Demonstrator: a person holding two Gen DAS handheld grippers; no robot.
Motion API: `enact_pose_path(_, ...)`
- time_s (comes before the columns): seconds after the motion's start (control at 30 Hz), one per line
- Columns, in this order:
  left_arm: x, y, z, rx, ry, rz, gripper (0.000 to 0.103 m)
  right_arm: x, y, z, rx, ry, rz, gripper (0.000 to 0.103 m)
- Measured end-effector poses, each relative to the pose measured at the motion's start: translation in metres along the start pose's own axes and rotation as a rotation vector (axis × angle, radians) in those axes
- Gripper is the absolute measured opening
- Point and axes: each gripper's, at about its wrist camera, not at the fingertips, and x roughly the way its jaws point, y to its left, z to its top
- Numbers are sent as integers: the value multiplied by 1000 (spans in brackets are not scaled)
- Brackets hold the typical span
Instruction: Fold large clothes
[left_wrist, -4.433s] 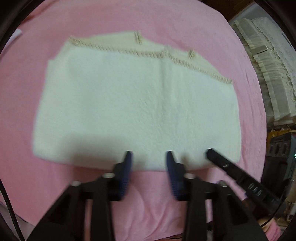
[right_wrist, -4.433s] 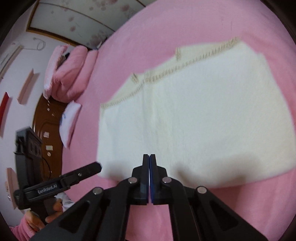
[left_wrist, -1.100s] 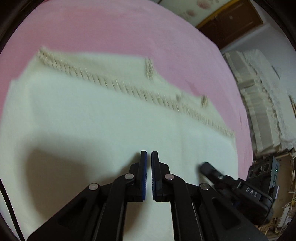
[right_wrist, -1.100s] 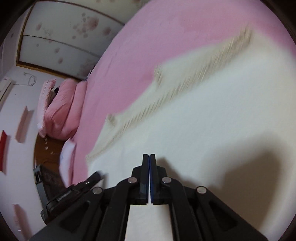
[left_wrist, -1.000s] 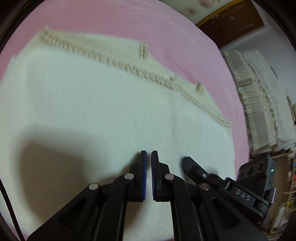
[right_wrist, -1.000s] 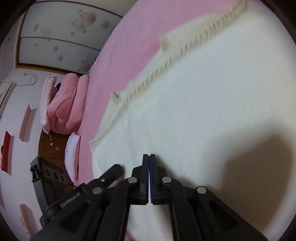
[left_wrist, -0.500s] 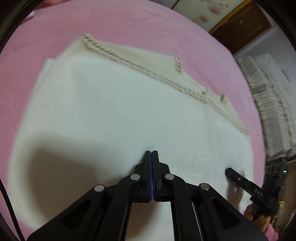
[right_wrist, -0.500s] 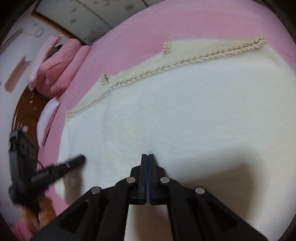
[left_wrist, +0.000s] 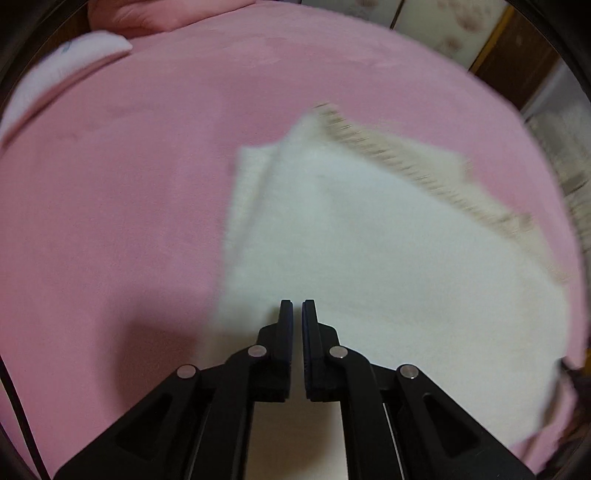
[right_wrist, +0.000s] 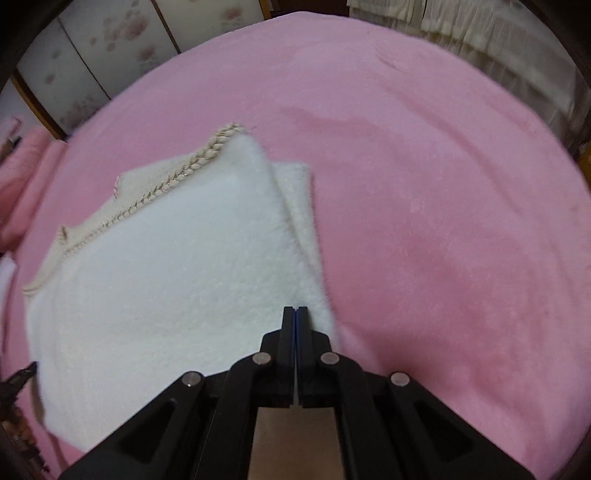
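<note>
A white fleecy garment (left_wrist: 388, 277) lies folded flat on the pink bed cover (left_wrist: 110, 184), with a beige braided trim (left_wrist: 388, 155) along its far edge. My left gripper (left_wrist: 297, 306) hovers shut over the garment's near left part, with nothing between its fingers. In the right wrist view the same garment (right_wrist: 166, 277) shows a lower layer sticking out along its right side, and the braided trim (right_wrist: 177, 177) runs along the far edge. My right gripper (right_wrist: 295, 310) is shut and empty, just above the garment's right edge.
The pink bed cover (right_wrist: 443, 184) spreads wide on all sides of the garment. Pale pink pillows (left_wrist: 66, 62) lie at the far left. Sliding doors with a flower pattern (right_wrist: 92, 55), cream curtains (right_wrist: 480, 37) and a brown wooden door (left_wrist: 517, 55) stand beyond the bed.
Both grippers have swung apart, the left toward the garment's left side and the right toward its right edge. Both stay shut and the garment lies still.
</note>
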Motion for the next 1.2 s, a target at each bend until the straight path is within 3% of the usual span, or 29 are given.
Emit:
enact_pose_path(0.03, -8, -14, -8, -17, -16, -105, 2, -4, 8, -7, 23, 7, 112, 0)
enact_pose_path(0.1, -9, -47, -27, -19, 25, -240, 4, -1, 36, -31, 104, 94, 412, 0)
enact_pose_path(0.17, 2, -82, -53, -3, 125, -339, 4, 9, 68, -63, 155, 199, 601, 0)
enact_pose_path(0.2, 7, -94, -62, 11, 148, -343, 4, 11, 84, -78, 143, 233, 630, 0)
enact_pose_path(0.27, 19, -116, -84, 22, 209, -361, 4, 14, 106, -102, 95, 263, 597, 0)
enact_pose_path(0.33, 24, -124, -98, 21, 257, -388, 4, 16, 113, -117, 134, 288, 610, 0)
enact_pose_path(0.47, 30, -120, -107, 63, 257, -255, 4, 18, 103, -110, 56, 326, 592, 0)
enact_pose_path(0.53, 20, -98, -101, 49, 231, -203, 4, 14, 72, -101, 13, 295, 414, 0)
enact_pose_path(0.67, 1, -38, -81, 45, 151, 25, 2, -1, -20, -89, 157, 229, 292, 0)
enact_pose_path(0.77, -3, -4, -70, 2, 154, 63, 1, -15, -67, -78, 220, 174, 173, 0)
enact_pose_path(0.9, -4, -6, -69, 70, 167, 90, 1, -20, -75, -75, 263, 156, 81, 0)
enact_pose_path(1.0, -5, 11, -76, 45, 194, 106, 1, -26, -41, -77, 259, 137, -62, 0)
enact_pose_path(1.03, -4, 14, -78, 24, 201, 105, 1, -30, -38, -78, 271, 126, -68, 0)
enact_pose_path(1.13, 1, 18, -87, -33, 216, 91, 1, -38, -4, -69, 354, 74, 71, 0)
enact_pose_path(1.2, 8, 24, -101, -61, 257, 96, 1, -35, 25, -57, 335, 76, 145, 0)
